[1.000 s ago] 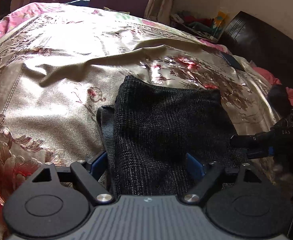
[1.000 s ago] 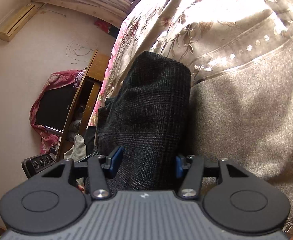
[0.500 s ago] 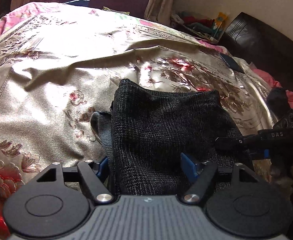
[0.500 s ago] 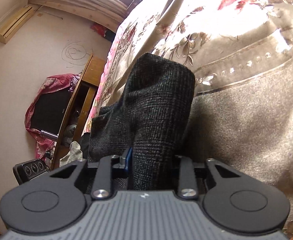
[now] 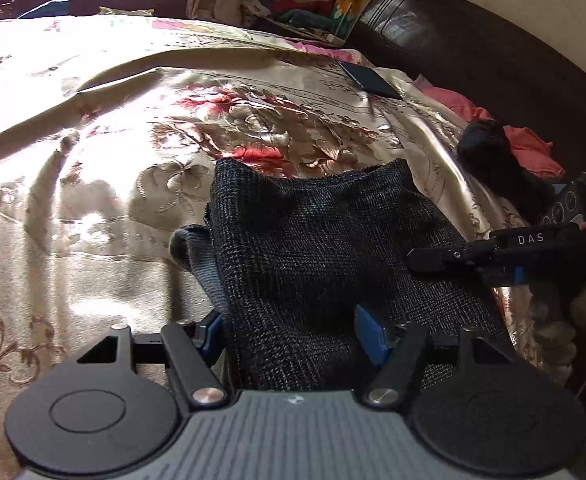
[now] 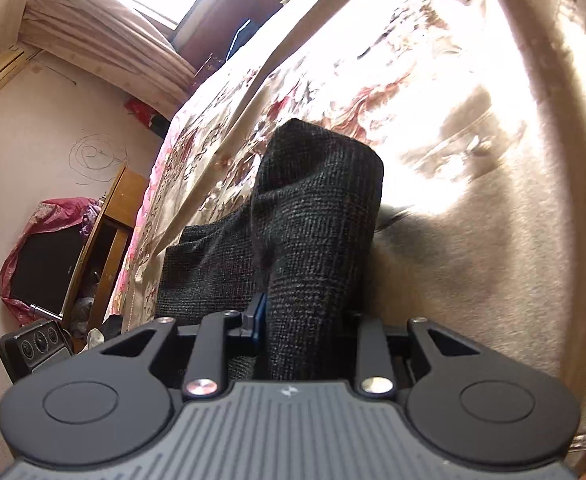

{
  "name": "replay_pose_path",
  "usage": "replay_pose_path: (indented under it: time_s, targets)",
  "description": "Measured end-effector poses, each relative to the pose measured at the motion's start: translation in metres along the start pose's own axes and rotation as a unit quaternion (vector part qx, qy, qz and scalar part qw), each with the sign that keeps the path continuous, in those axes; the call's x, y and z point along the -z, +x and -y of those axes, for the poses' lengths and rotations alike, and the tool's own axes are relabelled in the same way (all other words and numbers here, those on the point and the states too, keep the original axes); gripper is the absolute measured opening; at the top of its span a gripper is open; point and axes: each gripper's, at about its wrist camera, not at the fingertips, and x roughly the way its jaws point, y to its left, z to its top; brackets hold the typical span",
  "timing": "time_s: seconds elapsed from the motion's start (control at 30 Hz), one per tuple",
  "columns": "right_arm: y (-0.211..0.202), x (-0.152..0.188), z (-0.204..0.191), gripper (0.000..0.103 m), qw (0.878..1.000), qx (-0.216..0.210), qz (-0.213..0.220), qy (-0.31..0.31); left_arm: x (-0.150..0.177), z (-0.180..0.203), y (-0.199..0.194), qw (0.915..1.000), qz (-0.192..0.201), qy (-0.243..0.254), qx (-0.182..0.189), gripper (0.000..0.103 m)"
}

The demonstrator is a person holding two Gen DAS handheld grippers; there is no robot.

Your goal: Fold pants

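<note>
Your pants (image 5: 325, 248) lie on the bed (image 5: 93, 160), already gathered into a compact dark bundle, its near edge at 6 o'clock in your left wrist view and its far folded edge toward 12 o'clock; a paler waistband or lining (image 5: 197, 260) pokes out at about 9 o'clock of the bundle.

Your left tongs (image 5: 293, 332) stand partly open, the blue pads either side of the near edge of the cloth but not pressed together; whether they bear any of its weight, I cannot tell. Your right tongs (image 6: 305, 320) are nearly closed and pinch a thick ridge of the fabric, which rises steeply away from them toward 12 o'clock in the right wrist view; from the left wrist view you see the right tongs (image 5: 445, 258) coming in from 3 o'clock onto the bundle's side.

Judge the cloth as soft, thick and coarse-woven, with some weight; it will sag and slump rather than hold a crease, yet its rough weave should not slip from the pads. Take hold through all layers at the near corners, not the top layer alone, or the fold will peel open; the satin bedspread (image 6: 473, 120) looks slick, so the bundle may slide when you push it; a dark phone-like slab (image 5: 369, 80) lies well apart at 1 o'clock.
</note>
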Motion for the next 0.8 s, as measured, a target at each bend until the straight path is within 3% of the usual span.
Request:
replay_pose_path:
  time_s: [0.23, 0.53, 0.8]
  targets:
    - [-0.059, -0.022, 0.037, 0.028, 0.997, 0.059, 0.041, -0.005, -0.019, 0.067, 0.055, 0.9977, -0.023, 0.048, 0.042, 0.077]
    - [-0.133, -0.046, 0.106, 0.028, 0.984, 0.141, 0.103, 0.021, -0.043, 0.158, 0.140, 0.9895, -0.051, 0.098, 0.094, 0.077]
    - [-0.151, -0.063, 0.138, 0.031, 0.973, 0.199, 0.119, 0.016, -0.048, 0.211, 0.178, 0.9857, -0.056, 0.128, 0.094, 0.080]
